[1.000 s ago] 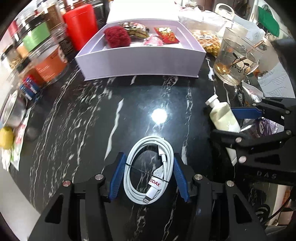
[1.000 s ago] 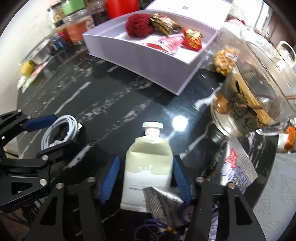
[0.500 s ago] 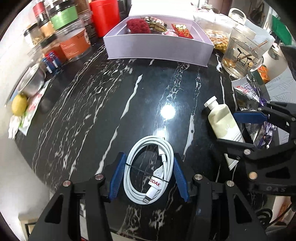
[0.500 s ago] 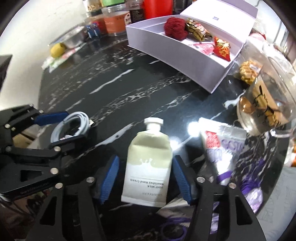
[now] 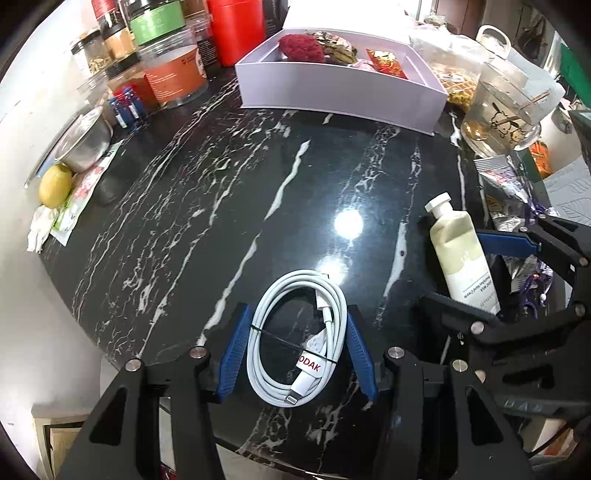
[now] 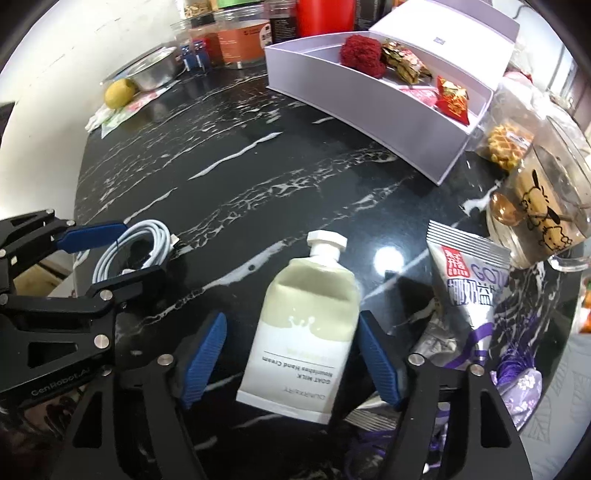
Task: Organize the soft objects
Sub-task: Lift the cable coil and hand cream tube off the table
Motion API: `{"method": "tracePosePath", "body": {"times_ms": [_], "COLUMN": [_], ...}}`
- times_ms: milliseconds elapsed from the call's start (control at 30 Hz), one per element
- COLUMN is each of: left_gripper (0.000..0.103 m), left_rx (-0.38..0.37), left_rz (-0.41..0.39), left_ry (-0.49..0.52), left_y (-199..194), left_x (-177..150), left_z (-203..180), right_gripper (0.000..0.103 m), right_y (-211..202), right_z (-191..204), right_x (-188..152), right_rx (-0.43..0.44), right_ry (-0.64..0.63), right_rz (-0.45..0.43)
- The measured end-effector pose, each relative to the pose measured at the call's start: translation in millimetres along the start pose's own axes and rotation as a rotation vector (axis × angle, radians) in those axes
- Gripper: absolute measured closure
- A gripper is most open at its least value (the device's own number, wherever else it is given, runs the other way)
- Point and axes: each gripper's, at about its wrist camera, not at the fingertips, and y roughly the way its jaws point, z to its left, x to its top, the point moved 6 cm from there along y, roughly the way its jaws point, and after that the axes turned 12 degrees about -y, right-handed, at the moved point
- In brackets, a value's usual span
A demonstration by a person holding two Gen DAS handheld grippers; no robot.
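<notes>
My left gripper (image 5: 298, 352) is shut on a coiled white cable (image 5: 300, 334), held above the black marble counter (image 5: 221, 192). It also shows in the right wrist view (image 6: 110, 254) with the cable (image 6: 140, 245). My right gripper (image 6: 291, 354) holds a cream hand-cream tube (image 6: 306, 328) between its blue pads, cap pointing away; the tube shows in the left wrist view (image 5: 456, 254). A white open box (image 5: 343, 83) at the back holds a red fuzzy ball (image 5: 301, 47) and snack packets (image 5: 384, 61).
Jars and a red canister (image 5: 236, 29) stand back left, with a steel bowl (image 5: 85, 140) and a lemon (image 5: 55, 184). A glass mug (image 6: 543, 218), a silver snack packet (image 6: 465, 273), purple tassels (image 6: 517, 369) and a waffle bag (image 6: 506, 144) crowd the right side.
Both grippers have pulled back and risen from the box with their objects still held; the box now looks smaller and more of the counter shows.
</notes>
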Motion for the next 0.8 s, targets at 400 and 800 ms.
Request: {"method": "tracePosePath", "body": {"times_ms": [400,800], "left_gripper": [0.052,0.052], "left_rx": [0.013,-0.007], "left_rz": [0.007,0.003], "left_ry": [-0.017,0.029], "left_y": [5,-3], "left_x": [4,-10], "left_z": [8,-11], "right_gripper": [0.048,0.05], "right_y": [-2,-19], "right_z": [24,13], "right_x": [3,-20], "right_rx": [-0.01,0.062], "right_ry": [-0.1,-0.021], "right_rz": [-0.067,-0.082]}}
